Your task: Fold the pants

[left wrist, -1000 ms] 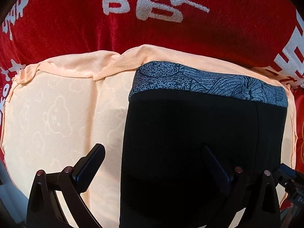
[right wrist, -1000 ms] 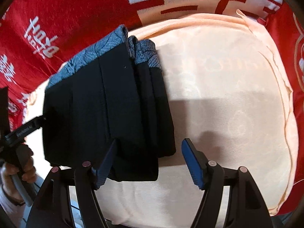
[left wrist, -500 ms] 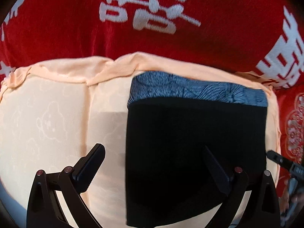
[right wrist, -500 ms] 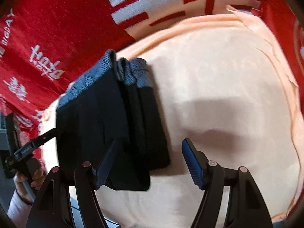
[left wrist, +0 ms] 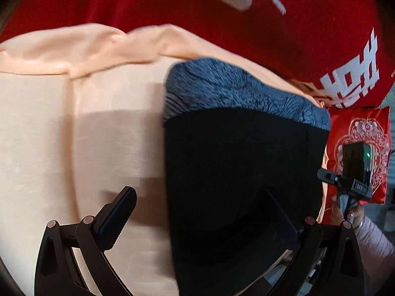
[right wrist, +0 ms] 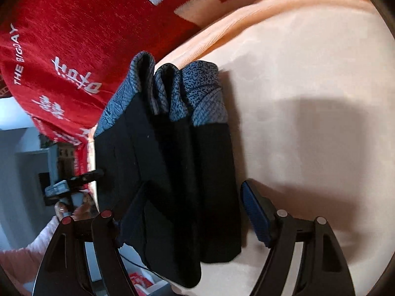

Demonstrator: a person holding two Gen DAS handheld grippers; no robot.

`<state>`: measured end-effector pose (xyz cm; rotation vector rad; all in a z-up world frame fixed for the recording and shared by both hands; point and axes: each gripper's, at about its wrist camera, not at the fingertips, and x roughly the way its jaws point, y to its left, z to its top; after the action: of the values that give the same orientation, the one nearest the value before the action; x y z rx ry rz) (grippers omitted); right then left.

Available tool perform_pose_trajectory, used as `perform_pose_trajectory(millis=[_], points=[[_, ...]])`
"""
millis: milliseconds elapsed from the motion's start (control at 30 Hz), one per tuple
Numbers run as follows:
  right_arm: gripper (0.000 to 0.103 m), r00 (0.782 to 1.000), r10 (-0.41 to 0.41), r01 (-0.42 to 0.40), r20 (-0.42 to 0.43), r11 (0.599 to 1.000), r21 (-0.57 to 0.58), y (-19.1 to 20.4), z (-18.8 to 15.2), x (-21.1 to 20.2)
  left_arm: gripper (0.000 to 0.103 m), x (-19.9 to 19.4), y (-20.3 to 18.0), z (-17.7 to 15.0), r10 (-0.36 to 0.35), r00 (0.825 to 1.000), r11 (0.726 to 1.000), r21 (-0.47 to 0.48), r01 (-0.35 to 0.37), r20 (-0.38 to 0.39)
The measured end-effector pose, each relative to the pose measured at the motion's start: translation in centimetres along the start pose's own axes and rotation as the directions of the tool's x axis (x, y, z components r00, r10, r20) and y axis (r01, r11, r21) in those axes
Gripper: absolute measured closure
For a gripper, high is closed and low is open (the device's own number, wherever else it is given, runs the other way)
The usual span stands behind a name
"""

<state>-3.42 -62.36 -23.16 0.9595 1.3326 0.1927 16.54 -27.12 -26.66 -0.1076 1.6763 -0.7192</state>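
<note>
The black pants (left wrist: pixel 237 172) with a blue-grey patterned waistband (left wrist: pixel 237 91) lie folded into a compact stack on a peach cushion (left wrist: pixel 74 133). In the right wrist view the stack (right wrist: pixel 177 172) shows several layers, waistbands (right wrist: pixel 172 93) at the far end. My left gripper (left wrist: pixel 197 217) is open above the stack's near left edge, its right finger over the black cloth. My right gripper (right wrist: pixel 197 212) is open, its fingers straddling the stack's near end. Neither holds the cloth.
A red blanket with white characters (left wrist: pixel 222 12) lies behind the cushion. A red embroidered pillow (left wrist: pixel 363 148) sits at the right. The other hand-held gripper shows at each view's edge, in the left wrist view (left wrist: pixel 350 180) and in the right wrist view (right wrist: pixel 71 187). A pale room floor (right wrist: pixel 19 160) lies at the left.
Both grippers have pulled back and swung outward from the folded pants, staying open. The pants stack has not moved.
</note>
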Motion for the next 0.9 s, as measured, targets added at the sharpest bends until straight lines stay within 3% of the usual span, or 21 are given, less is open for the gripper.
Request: perform_pose_trajectory(millis=[200, 267, 300, 433, 533, 667, 900], points=[[0.023, 0.998, 0.066, -0.066, 0.009, 0.998, 0.024, -0.4, 1.2, 0.7, 0.001, 1.9, -2.0, 0.4, 0.018, 1.0, 1.0, 0.013, -0.018, 0.023], [0.031, 0.998, 0.055, -0.055, 0.013, 0.997, 0.061, -0.4, 1.2, 0.7, 0.003, 1.7, -2.4, 0.2, 0.04, 0.998, 0.999, -0.015, -0.04, 0.052], [0.04, 0.999, 0.048, -0.049, 0.014, 0.996, 0.068, -0.3, 1.0, 0.7, 0.015, 1.5, -2.5, 0.0, 0.035, 0.997, 0.999, -0.02, -0.034, 0.066], [0.058, 0.996, 0.08, -0.081, 0.028, 0.994, 0.077, 0.5, 0.4, -0.2, 0.033, 0.3, -5.4, -1.2, 0.092, 0.987, 0.995, 0.012, -0.095, 0.132], [0.061, 0.994, 0.106, -0.108, 0.026, 0.992, 0.064, 1.6, -0.1, -1.1, 0.04, -0.7, -6.8, -2.0, 0.121, 0.98, 0.992, 0.014, -0.124, 0.159], [0.061, 0.99, 0.138, -0.138, 0.008, 0.989, 0.045, 2.7, -1.5, -2.3, 0.041, -2.9, -7.9, -3.8, 0.128, 0.975, 0.991, 0.002, -0.13, 0.179], [0.061, 0.983, 0.182, -0.181, 0.0, 0.981, 0.069, 3.9, -6.8, -3.2, 0.041, -5.7, -7.8, -8.5, 0.143, 0.973, 0.989, 0.002, -0.145, 0.18]])
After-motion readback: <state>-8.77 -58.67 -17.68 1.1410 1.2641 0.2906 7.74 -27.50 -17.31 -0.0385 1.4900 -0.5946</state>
